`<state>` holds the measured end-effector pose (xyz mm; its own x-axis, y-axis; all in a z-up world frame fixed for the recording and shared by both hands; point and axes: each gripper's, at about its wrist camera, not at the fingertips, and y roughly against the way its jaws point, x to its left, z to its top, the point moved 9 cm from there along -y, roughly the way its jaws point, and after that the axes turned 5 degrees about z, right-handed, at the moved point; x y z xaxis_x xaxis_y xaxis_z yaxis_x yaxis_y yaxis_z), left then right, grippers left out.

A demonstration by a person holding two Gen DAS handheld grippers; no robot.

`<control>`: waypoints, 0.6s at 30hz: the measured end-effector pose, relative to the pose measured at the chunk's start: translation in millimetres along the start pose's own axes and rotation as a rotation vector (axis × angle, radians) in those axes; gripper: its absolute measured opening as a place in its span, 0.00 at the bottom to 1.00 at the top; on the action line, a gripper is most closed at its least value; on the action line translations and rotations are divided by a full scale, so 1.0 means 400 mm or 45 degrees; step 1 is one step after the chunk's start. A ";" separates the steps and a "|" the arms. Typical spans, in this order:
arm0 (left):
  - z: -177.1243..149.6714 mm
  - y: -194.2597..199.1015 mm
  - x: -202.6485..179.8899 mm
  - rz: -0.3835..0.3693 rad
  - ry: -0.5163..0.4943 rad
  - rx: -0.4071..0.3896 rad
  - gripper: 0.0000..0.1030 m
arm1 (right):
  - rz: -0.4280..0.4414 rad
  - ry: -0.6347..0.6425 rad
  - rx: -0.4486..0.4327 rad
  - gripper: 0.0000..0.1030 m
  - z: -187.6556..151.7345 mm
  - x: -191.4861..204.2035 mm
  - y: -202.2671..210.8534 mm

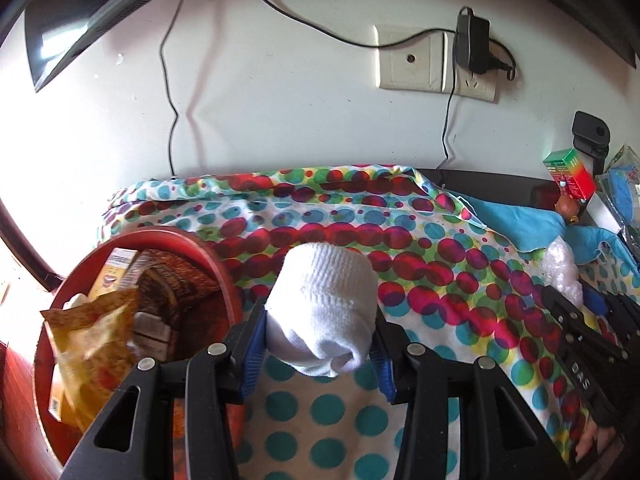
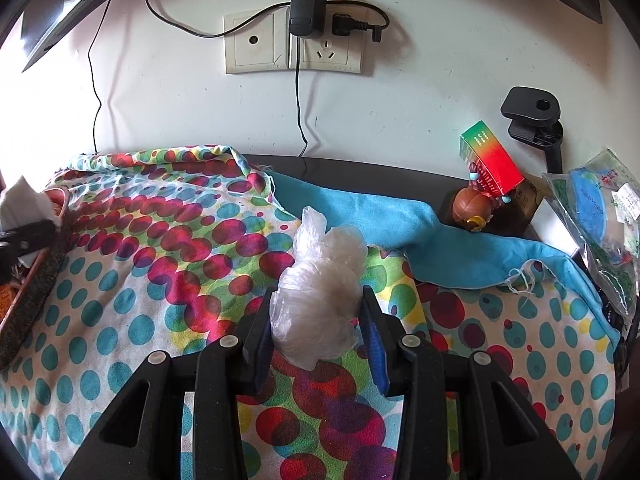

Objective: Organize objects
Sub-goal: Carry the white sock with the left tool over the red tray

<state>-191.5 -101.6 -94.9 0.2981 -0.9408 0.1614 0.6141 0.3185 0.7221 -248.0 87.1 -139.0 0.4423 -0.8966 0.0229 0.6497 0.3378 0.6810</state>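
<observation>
Daylight glare at left; perhaps overexposed; edges warped.

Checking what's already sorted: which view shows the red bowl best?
The left wrist view: the red bowl shows its rim and the packets inside. The right wrist view catches only a rim sliver at its left edge.

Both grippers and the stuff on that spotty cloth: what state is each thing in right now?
Left gripper: shut on the white sock.
Right gripper: shut on the clear plastic bag, crumpled.
Red basket: holds snack packets and boxes.
Rainbow box: tilted, leaning.
Black adapter: plugged into wall socket.
</observation>
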 end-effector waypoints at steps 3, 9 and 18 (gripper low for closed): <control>-0.005 0.031 0.071 0.017 0.027 -0.008 0.45 | -0.001 -0.001 0.000 0.36 -0.001 0.000 -0.001; -0.059 0.049 0.222 0.079 0.092 0.042 0.45 | -0.009 0.002 0.001 0.36 -0.001 0.001 -0.001; -0.160 0.059 0.332 0.092 0.128 0.086 0.45 | -0.016 0.039 0.019 0.36 -0.002 0.008 -0.007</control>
<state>-90.7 -211.4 -99.5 0.4139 -0.8981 0.1487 0.5389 0.3734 0.7551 -247.9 83.5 -141.4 0.4529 -0.8915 -0.0083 0.6464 0.3219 0.6918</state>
